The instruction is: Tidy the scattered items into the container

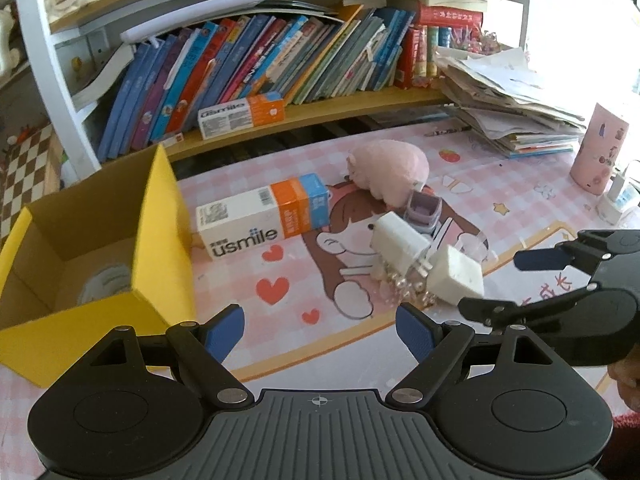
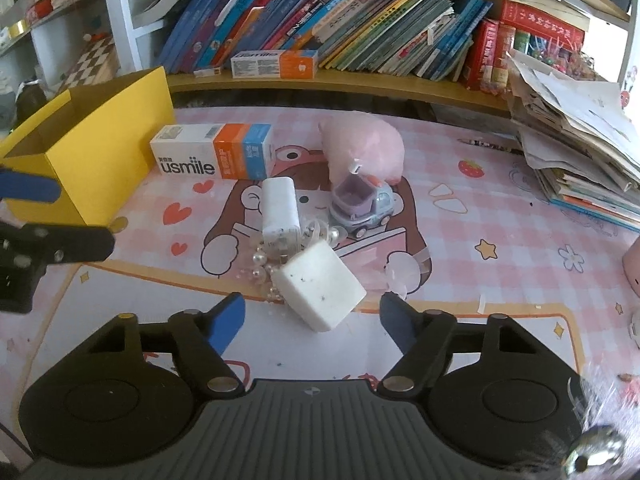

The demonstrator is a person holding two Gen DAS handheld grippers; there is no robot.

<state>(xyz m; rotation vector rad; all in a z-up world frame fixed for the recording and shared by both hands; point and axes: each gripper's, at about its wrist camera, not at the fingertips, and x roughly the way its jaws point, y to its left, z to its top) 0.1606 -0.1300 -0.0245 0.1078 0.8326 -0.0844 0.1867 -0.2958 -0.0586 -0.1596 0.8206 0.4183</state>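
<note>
A yellow cardboard box [image 1: 160,240] [image 2: 92,148] stands open at the left of the pink mat; a roll of tape [image 1: 106,284] lies inside. Beside it lies a usmile carton [image 1: 260,216] [image 2: 214,156]. Behind sits a pink plush [image 1: 390,170] [image 2: 362,148]. A purple toy car [image 2: 362,208] [image 1: 424,210], two white chargers [image 2: 280,210] [image 2: 322,294] [image 1: 400,242] [image 1: 456,274] and a pearl string [image 2: 260,268] lie clustered mid-mat. My left gripper [image 1: 320,334] is open and empty, just right of the box. My right gripper [image 2: 312,320] is open, the near charger just ahead of its jaws.
A bookshelf [image 1: 280,60] full of books runs along the back, with a second usmile carton [image 1: 242,114] on its ledge. A paper stack [image 1: 508,100] lies at the back right. A pink cup [image 1: 598,150] and a small white device [image 1: 618,200] stand at the right edge.
</note>
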